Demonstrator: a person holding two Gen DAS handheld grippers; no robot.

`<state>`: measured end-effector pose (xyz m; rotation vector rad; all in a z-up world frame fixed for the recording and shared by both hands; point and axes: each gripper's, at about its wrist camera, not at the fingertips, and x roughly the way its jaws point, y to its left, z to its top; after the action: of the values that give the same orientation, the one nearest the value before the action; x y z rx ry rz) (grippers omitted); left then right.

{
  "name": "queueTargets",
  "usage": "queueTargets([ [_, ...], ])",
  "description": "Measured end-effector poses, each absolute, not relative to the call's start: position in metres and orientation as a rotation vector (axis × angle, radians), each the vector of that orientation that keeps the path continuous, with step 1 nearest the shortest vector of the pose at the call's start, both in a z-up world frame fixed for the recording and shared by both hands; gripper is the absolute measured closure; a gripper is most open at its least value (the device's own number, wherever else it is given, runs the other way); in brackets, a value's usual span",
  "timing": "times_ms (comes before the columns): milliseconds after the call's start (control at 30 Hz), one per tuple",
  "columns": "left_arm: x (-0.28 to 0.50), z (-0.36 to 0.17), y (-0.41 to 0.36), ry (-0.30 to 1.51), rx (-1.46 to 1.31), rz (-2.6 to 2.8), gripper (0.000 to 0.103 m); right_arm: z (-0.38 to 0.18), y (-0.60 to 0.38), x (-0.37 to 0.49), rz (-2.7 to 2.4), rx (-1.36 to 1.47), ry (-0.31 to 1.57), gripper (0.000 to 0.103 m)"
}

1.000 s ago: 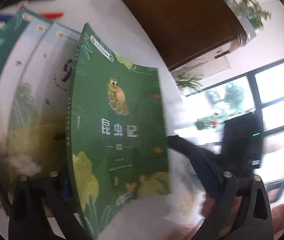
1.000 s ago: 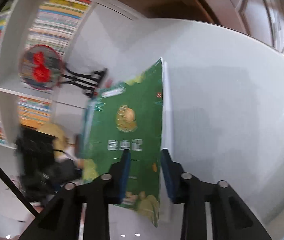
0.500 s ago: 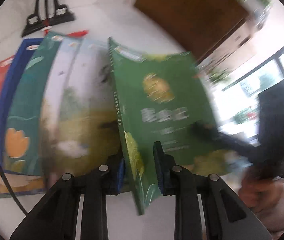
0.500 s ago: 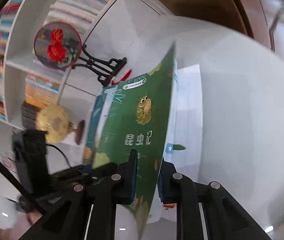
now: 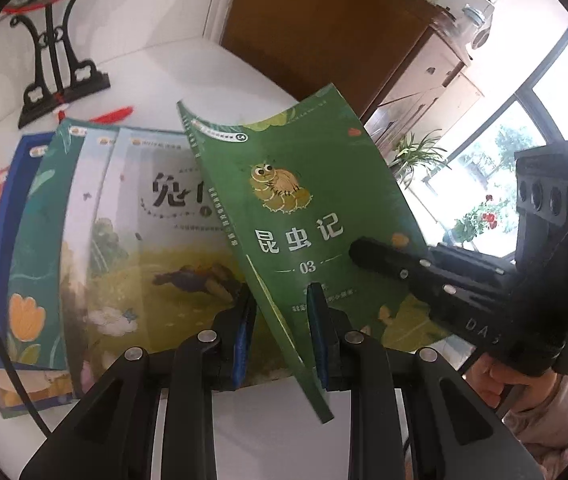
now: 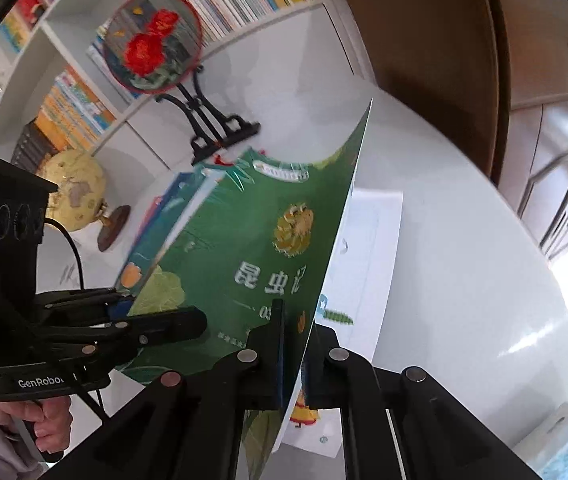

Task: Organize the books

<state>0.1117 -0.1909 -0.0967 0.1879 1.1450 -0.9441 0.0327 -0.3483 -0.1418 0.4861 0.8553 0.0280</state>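
A green book (image 5: 303, 220) with a bug on its cover hangs tilted above the white table (image 5: 268, 432), held from two sides. My left gripper (image 5: 282, 320) is shut on the green book at the lower end of its spine. My right gripper (image 6: 297, 328) is shut on the opposite long edge of the green book (image 6: 244, 248). In the left wrist view the right gripper (image 5: 363, 250) shows one finger lying on the cover. Seen from the right, the left gripper (image 6: 164, 316) reaches in from the left. Several books (image 5: 144, 220) lie fanned under the green one.
A round fan on a black stand (image 6: 152, 40) and a globe (image 6: 76, 188) stand at the table's back, before a bookshelf (image 6: 64, 108). A white book or sheet (image 6: 367, 248) lies flat beneath the green book's right edge. A brown cabinet (image 5: 323, 32) is behind. A pale box (image 6: 563, 432) sits bottom right.
The left jaws went from wide apart to shut on the spine. The right jaws narrowed onto the book's edge. The green book rose and tilted as both grippers rolled.
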Motion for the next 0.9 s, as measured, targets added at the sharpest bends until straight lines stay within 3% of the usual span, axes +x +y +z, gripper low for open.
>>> queueTargets([
  [467,0.116,-0.063,-0.128,1.068,0.002,-0.898,0.081,-0.074,-0.301,0.035,0.137,0.383,0.743,0.097],
  [900,0.121,-0.035,-0.018,1.002,-0.096,-0.807,0.081,-0.031,-0.209,0.053,0.252,0.323,0.714,0.097],
])
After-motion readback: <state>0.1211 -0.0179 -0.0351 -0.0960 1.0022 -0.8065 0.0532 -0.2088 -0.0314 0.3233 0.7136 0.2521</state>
